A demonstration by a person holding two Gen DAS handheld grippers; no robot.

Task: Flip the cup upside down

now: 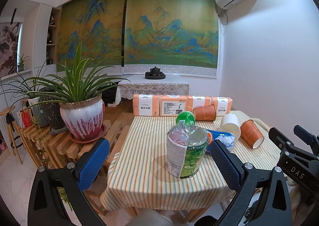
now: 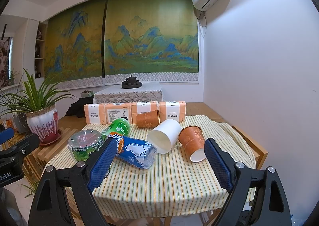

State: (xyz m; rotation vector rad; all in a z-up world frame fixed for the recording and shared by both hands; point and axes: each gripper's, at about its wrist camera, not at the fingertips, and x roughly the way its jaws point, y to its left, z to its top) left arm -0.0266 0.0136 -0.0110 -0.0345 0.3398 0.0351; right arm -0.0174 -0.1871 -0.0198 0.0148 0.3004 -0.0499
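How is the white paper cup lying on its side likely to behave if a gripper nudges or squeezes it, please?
The white paper cup lies on its side on the striped tablecloth, so it would probably roll in a curve. It looks empty and thin-walled, so likely light and easily crushed. The orange cup beside it may block rolling.

Home: houseplant (image 1: 79,90), tea set (image 1: 155,73)

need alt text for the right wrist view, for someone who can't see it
The open right tool hovers over a striped tablecloth, holding nothing. Ahead lie three tipped paper cups: a near orange cup, a white cup and a far orange cup. To their left lie a blue bottle and green bottles; tissue packs line the far edge.
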